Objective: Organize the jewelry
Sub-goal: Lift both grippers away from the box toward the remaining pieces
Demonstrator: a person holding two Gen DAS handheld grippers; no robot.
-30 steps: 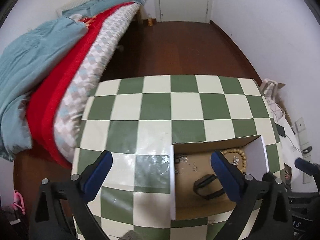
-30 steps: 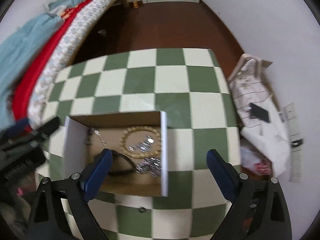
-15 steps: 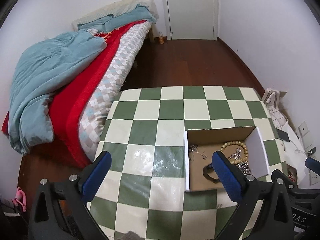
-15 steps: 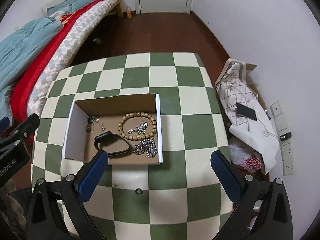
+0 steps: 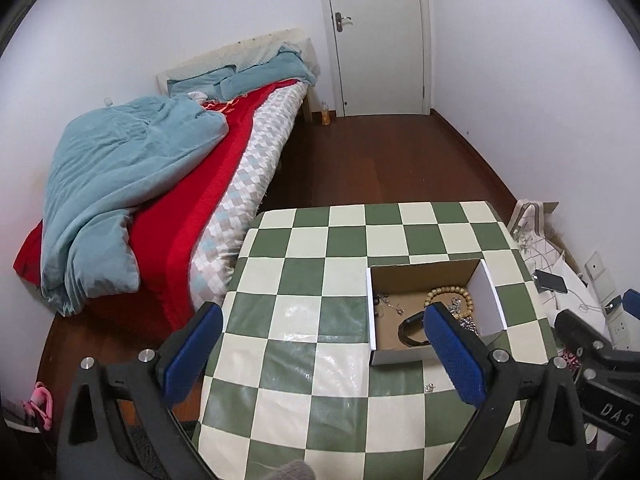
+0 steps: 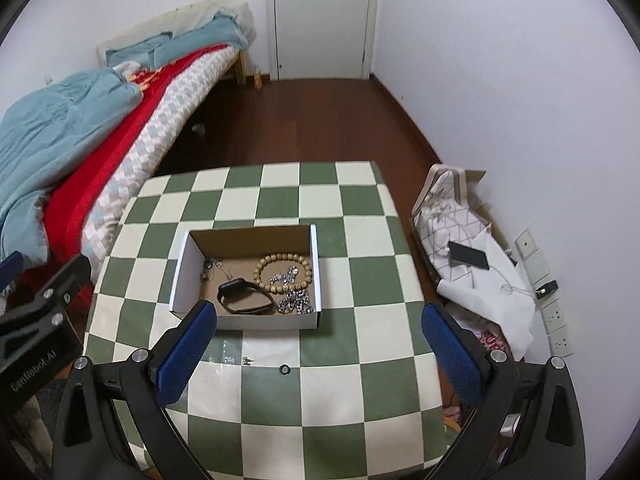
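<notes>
An open cardboard box (image 6: 185, 264) with white outer walls sits on the green-and-white checkered table (image 6: 360, 216). Inside lie a wooden bead bracelet (image 6: 285, 259), a black band (image 6: 242, 297), silver chains (image 6: 295, 303) and small silver pieces (image 6: 211, 266). A small black ring (image 6: 284, 369) and small silver pieces (image 6: 247, 359) lie on the table in front of the box. My right gripper (image 6: 320, 356) is open and empty, above the table's near side. My left gripper (image 5: 320, 356) is open and empty, left of the box (image 5: 488, 296).
A bed (image 5: 168, 184) with blue and red covers stands left of the table. A white door (image 6: 324, 20) is at the back. Bags, papers and a phone (image 6: 468, 255) lie on the floor at the right, by wall sockets (image 6: 556, 320).
Both grippers have pulled up and back from the box. The whole table and more of the room show now. Both stay open and empty.
</notes>
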